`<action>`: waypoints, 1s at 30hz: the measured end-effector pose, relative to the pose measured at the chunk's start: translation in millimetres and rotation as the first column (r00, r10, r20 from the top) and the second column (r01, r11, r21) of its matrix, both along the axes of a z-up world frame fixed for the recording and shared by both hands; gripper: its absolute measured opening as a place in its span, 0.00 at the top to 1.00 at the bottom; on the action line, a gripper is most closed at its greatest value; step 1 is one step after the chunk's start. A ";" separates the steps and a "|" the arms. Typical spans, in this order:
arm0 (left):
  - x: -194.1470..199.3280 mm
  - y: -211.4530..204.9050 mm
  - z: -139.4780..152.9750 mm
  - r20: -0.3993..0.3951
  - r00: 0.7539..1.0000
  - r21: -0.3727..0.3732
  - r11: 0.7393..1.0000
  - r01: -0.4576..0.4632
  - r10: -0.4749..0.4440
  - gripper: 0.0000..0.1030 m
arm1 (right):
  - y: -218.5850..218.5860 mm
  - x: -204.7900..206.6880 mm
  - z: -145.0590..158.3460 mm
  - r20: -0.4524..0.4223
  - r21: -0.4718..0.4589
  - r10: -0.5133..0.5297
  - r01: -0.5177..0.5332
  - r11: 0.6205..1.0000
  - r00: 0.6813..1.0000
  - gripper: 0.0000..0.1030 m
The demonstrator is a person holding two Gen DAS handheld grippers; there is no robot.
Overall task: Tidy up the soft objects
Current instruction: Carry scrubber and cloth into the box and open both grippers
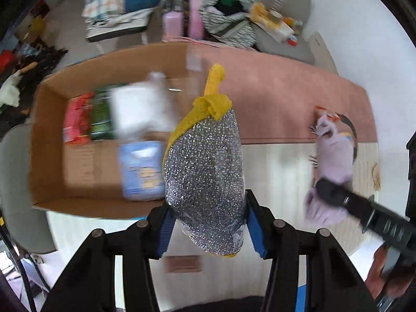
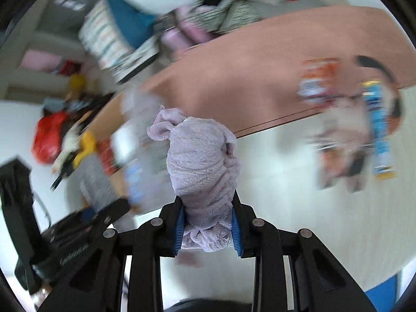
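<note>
At the far left of the left wrist view a cardboard box [image 1: 52,140] lies open on the pale table [image 1: 280,171], its far end on a pink mat [image 1: 286,98]. Inside it, left to right, lie a red packet [image 1: 76,119], a green packet [image 1: 101,115], a white bottle [image 1: 140,106] and, nearer, a blue-labelled pack [image 1: 141,169]; all are blurred. Just right of the box, the left gripper [image 1: 208,230] is clamped on a silver glitter scrubber [image 1: 205,171] with yellow trim and a yellow loop, its blue pads [image 1: 256,231] pressing both sides, so the scrubber hangs above the table near the box's right edge. Further right, the right gripper [image 1: 335,197] reaches in from the lower right, holding a lilac cloth [image 1: 330,156] above the table's right part, near the mat's edge. In the right wrist view that gripper [image 2: 208,230] is closed on the same bunched cloth [image 2: 202,161], which is squeezed between the blue pads [image 2: 236,234] and stands up past them. To its right, blurred packets [image 2: 377,127] lie on the table by the mat. Beyond the mat are chairs piled with clothes and pink bottles [image 1: 182,20].
</note>
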State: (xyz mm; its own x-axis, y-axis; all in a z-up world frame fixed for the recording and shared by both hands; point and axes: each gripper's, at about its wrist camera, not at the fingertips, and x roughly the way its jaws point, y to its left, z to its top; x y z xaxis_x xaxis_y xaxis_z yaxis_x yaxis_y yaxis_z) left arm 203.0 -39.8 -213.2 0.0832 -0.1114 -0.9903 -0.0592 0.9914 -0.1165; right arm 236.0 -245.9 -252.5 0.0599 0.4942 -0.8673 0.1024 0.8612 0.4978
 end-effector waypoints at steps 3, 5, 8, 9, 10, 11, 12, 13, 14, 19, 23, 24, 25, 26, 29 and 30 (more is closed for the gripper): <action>-8.8 68.2 2.5 -0.008 0.998 0.036 0.998 -0.057 0.057 0.54 | 93.7 -9.3 0.6 0.009 0.047 0.086 -0.086 0.995 0.996 0.70; -12.2 105.1 -7.1 -0.024 0.996 0.052 0.995 -0.086 0.088 0.54 | 146.8 -12.3 -8.4 0.006 0.053 0.128 -0.128 0.990 0.992 0.70; -3.4 154.5 -29.1 -0.071 0.990 0.085 0.990 -0.117 0.123 0.54 | 214.0 -9.9 -27.0 -0.004 0.030 0.173 -0.173 0.985 0.985 0.70; 1.0 171.0 -40.6 -0.100 0.986 0.079 0.989 -0.124 0.132 0.54 | 232.0 -9.2 -33.8 -0.010 0.022 0.184 -0.183 0.983 0.983 0.70; 4.0 181.9 -50.2 -0.123 0.983 0.076 0.989 -0.125 0.134 0.54 | 248.9 -8.2 -41.6 -0.021 0.014 0.191 -0.191 0.981 0.981 0.70; 9.4 191.2 -61.6 -0.153 0.980 0.068 0.990 -0.121 0.130 0.54 | 259.2 -9.2 -47.9 -0.030 0.010 0.195 -0.195 0.981 0.980 0.70; 13.8 197.0 -69.8 -0.172 0.976 0.063 0.990 -0.123 0.132 0.54 | 268.2 -10.8 -52.4 -0.035 0.002 0.199 -0.199 0.980 0.979 0.70; 17.5 201.2 -77.8 -0.186 0.974 0.067 0.991 -0.119 0.130 0.54 | 279.0 -9.3 -59.6 -0.041 -0.012 0.203 -0.204 0.979 0.978 0.70; 21.9 204.5 -87.3 -0.202 0.972 0.059 0.992 -0.110 0.120 0.54 | 291.5 -8.3 -68.1 -0.051 -0.023 0.212 -0.214 0.977 0.976 0.70; 36.3 209.7 -116.6 -0.261 0.960 0.021 0.994 -0.104 0.106 0.53 | 313.8 1.1 -93.2 -0.077 -0.070 0.224 -0.229 0.971 0.972 0.70; 42.9 206.9 -130.4 -0.286 0.953 -0.014 0.994 -0.106 0.098 0.43 | 320.3 4.7 -107.7 -0.123 -0.102 0.267 -0.280 0.955 0.956 0.64; 43.3 206.7 -131.9 -0.290 0.952 -0.013 0.995 -0.102 0.094 0.34 | 321.8 5.4 -110.8 -0.133 -0.111 0.275 -0.290 0.951 0.952 0.57; 44.4 204.8 -132.6 -0.288 0.954 -0.011 0.996 -0.090 0.083 0.29 | 323.2 6.2 -112.3 -0.137 -0.120 0.276 -0.293 0.949 0.951 0.48; 44.8 203.0 -132.2 -0.295 0.952 -0.001 0.997 -0.081 0.077 0.28 | 323.7 6.6 -113.3 -0.140 -0.129 0.274 -0.292 0.948 0.952 0.24; 43.1 197.2 -125.9 -0.270 0.960 0.015 0.997 -0.073 0.075 0.19 | 324.7 6.8 -111.4 -0.140 -0.141 0.271 -0.290 0.947 0.952 0.09; 41.1 199.2 -123.7 -0.263 0.962 0.011 0.997 -0.076 0.076 0.14 | 324.2 7.3 -109.6 -0.137 -0.153 0.270 -0.290 0.945 0.953 0.09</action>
